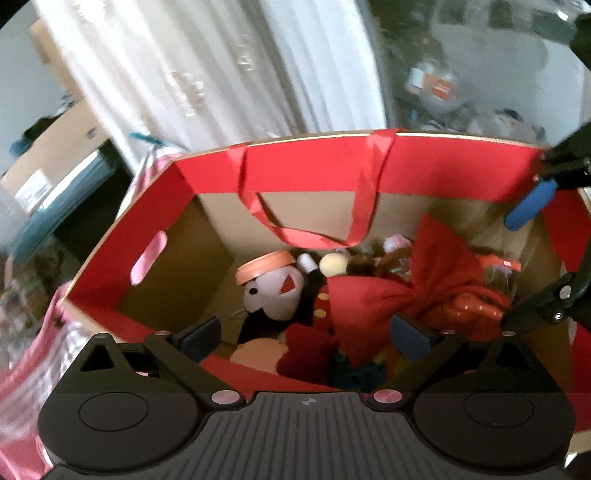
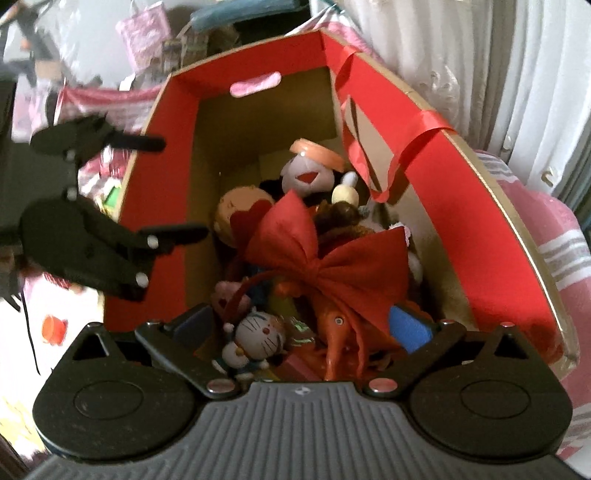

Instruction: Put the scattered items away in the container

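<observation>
A red-lined cardboard box [image 1: 332, 162] with a red ribbon handle [image 1: 314, 236] holds several toys. A white-faced plush with an orange hat [image 1: 273, 291] lies against a big red bow [image 1: 424, 280]. In the right wrist view the bow [image 2: 321, 258] lies over an orange toy [image 2: 340, 332] and a small blue-and-white cat figure [image 2: 258, 339]. My left gripper [image 1: 304, 336] hangs open over the box's near edge, with nothing between its pads. My right gripper [image 2: 301, 326] is open above the toys, and its blue pad [image 1: 528, 206] shows at the box's right end. Neither gripper grips anything.
White curtains [image 1: 229, 66] hang behind the box. Pink striped cloth [image 2: 561, 251] lies under and beside it. A brown carton [image 1: 55, 155] stands at the far left, and cluttered bags and small items [image 2: 144, 33] lie beyond the box's end. The left gripper [image 2: 173, 188] hangs over the box's left wall.
</observation>
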### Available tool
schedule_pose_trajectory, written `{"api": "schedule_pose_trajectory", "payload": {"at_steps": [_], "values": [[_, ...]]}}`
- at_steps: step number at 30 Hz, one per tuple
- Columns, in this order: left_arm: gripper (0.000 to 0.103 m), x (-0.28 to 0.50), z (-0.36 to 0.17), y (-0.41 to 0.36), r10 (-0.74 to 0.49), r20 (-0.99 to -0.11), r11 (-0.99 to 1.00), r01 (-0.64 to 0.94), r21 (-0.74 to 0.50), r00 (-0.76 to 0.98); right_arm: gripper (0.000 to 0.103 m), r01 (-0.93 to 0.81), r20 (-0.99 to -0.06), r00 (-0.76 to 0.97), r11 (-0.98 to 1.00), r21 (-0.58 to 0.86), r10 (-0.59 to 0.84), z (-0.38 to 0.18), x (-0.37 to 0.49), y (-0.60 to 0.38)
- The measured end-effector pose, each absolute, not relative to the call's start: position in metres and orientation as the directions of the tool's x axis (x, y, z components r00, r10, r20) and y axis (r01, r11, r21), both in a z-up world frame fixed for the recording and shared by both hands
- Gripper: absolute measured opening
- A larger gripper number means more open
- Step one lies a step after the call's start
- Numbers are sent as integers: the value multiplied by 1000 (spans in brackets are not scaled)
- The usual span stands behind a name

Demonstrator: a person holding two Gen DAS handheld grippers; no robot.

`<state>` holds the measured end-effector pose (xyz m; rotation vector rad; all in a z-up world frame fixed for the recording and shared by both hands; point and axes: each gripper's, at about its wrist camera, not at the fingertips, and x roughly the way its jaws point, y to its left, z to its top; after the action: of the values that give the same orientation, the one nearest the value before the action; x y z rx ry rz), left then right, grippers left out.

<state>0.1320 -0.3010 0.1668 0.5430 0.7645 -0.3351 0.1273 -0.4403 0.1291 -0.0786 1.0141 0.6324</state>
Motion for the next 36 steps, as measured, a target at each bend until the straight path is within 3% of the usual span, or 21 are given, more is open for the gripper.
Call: {"api": "schedule_pose_trajectory", "payload": {"at_steps": [11,24,36], "values": [[103,151,144,-321,-219,-771,568,721,397,597,101,-635,-858,353,769,74,374,122,122,-406],[102,141,126,-332,-222,-787,422,784,455,576,101,-685,-895,316,728,15,316,104,125,-386],[100,150,121,-334,-204,-835,397,822,407,512,101,-673,-912,321,739,-29,256,100,124,-380]]}}
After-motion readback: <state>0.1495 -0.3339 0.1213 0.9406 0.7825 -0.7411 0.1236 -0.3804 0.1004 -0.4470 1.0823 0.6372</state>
